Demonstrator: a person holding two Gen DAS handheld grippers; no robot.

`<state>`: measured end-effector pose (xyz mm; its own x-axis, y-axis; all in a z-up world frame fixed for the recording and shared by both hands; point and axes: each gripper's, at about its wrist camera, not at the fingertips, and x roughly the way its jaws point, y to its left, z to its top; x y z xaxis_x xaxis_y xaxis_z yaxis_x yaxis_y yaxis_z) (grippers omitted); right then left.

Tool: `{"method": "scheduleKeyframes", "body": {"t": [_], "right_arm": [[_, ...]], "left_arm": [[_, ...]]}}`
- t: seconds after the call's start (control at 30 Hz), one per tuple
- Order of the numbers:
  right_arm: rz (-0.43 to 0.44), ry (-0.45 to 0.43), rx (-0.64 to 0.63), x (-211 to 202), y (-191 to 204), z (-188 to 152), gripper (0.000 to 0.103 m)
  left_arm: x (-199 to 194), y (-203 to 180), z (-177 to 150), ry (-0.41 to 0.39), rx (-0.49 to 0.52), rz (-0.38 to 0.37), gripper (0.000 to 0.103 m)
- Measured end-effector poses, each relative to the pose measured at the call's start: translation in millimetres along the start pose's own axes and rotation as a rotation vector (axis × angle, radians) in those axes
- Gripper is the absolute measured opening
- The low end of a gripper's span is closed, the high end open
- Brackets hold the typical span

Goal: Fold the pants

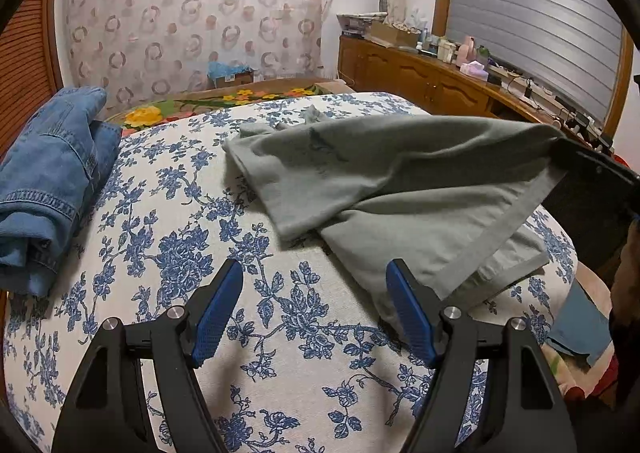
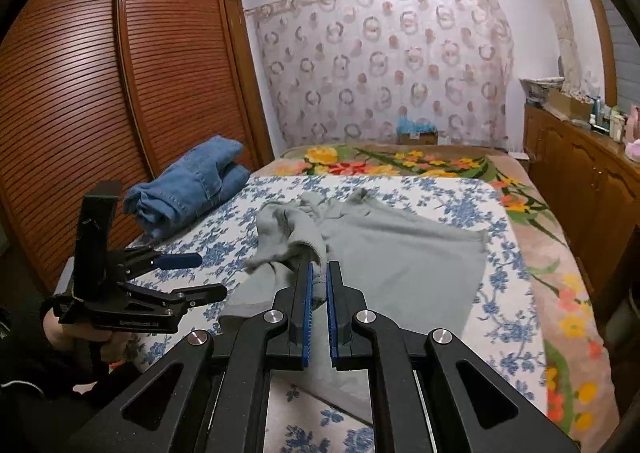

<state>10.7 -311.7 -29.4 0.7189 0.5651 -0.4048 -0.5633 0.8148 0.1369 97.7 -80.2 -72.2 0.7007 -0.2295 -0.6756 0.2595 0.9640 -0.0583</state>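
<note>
right wrist view: grey pants pinched and lifted

right gripper (image 2: 319,285) is clamped on a fold of the grey pants (image 2: 400,261), raising that edge off the blue-flowered cover (image 2: 496,293) of the bed. left gripper (image 1: 314,307) hovers over the cover just beside the pants, jaws wide and empty. folded jeans (image 1: 48,181) lie well apart.

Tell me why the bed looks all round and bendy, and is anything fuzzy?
Left wrist view: the fisheye lens bulges the floral bedspread like a dome, with black corners. Right wrist view: the wardrobe bows outward; the grey pants look slightly smeared near the right claw. Both views: soft, even indoor light, no harsh glare.
</note>
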Motion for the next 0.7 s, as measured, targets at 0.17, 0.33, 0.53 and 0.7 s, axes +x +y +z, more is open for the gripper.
{"method": "scheduleKeyframes", "body": {"t": [0.17,0.33,0.53,0.7], "right_arm": [[-0.019,0.01,0.018,-12.9,-6.5,-9.2,0.006],[-0.046,0.037,0.035,-22.5,-10.8,-20.4,0.006],[-0.057,0.085,0.057,-30.0,-15.3,-31.5,0.006],[-0.067,0.177,0.092,-20.4,-26.2,-46.8,0.006]], "left_arm": [[2.2,-5.3,2.9,-0.001,0.015,-0.005,0.075],[4.2,-15.1,8.8,-0.005,0.037,-0.018,0.075],[5.0,-25.3,8.2,0.003,0.055,-0.024,0.075],[11.1,-28.7,4.2,0.026,0.061,-0.026,0.075]]}}
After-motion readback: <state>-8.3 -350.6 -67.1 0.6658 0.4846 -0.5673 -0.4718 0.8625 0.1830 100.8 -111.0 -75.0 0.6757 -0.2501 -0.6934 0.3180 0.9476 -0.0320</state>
